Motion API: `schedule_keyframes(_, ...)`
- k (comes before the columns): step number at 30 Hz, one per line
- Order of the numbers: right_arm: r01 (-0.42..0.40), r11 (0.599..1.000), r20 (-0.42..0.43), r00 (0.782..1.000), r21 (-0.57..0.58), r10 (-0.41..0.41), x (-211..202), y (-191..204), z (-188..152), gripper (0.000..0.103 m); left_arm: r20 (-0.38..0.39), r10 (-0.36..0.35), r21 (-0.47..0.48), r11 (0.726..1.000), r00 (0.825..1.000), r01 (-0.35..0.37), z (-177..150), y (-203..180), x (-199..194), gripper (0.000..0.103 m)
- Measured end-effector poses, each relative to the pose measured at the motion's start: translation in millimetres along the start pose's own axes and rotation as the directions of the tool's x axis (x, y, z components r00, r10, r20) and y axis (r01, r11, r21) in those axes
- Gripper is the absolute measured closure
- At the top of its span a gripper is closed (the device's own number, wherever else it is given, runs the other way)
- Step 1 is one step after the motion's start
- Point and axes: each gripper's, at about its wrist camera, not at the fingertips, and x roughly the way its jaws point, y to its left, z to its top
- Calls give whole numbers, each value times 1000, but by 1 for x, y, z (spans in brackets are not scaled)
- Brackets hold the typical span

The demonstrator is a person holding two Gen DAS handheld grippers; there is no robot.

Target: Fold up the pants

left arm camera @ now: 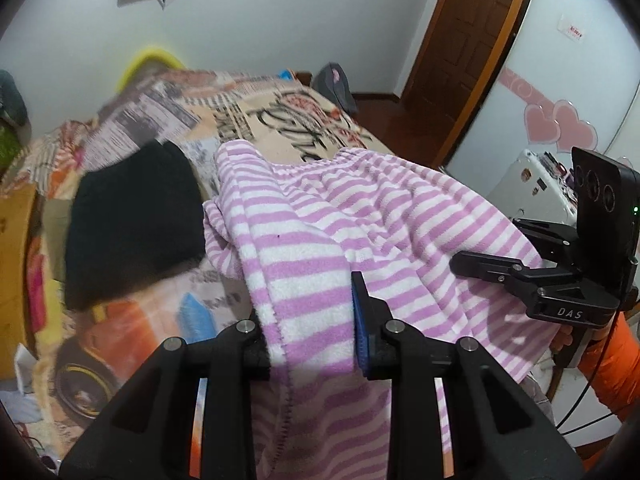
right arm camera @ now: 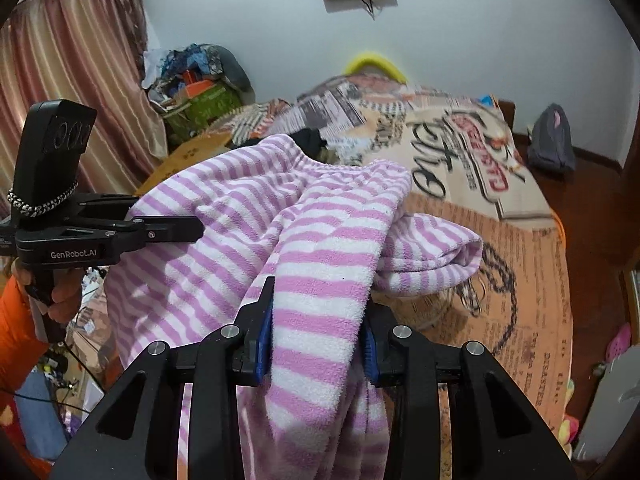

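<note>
Lower centre of the left wrist view: the left gripper (left arm camera: 312, 320) has its jaws clamped on a band of the pants (left arm camera: 360, 220), a fleecy garment in pink and white horizontal stripes, with a blue ribbed pad pressed against the cloth. Lower centre of the right wrist view: the right gripper (right arm camera: 320, 328) grips another band of the same pants (right arm camera: 248, 216) between two blue pads. The fabric is thick, napped and soft, hanging in loose folds below both grippers and bunching into a rounded roll at centre right of the right view. The gathered waistband lies further off, at mid frame, over the bed.

Beyond, the bedspread (left arm camera: 280, 112) carries a printed newspaper-and-lettering pattern in beige, orange and black. A black knitted garment (left arm camera: 132, 216) rests on it at centre left of the left view. At the back stand a pale wall, a brown panelled door (left arm camera: 468, 40) at upper right, and pink striped curtains (right arm camera: 72, 80) at upper left of the right view
</note>
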Motion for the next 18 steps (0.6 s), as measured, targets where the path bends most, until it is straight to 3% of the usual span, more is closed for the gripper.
schedule_keyframes(8,-33,996,63,997,-85,38,14,40,42,71,98,81,-33,996,992,-78,13,42,-50,76)
schedule_keyframes(18,-78,983,119,988,-163,98,62,80,94,71,171,177,-107,981,969,-160,30,116,-81,76)
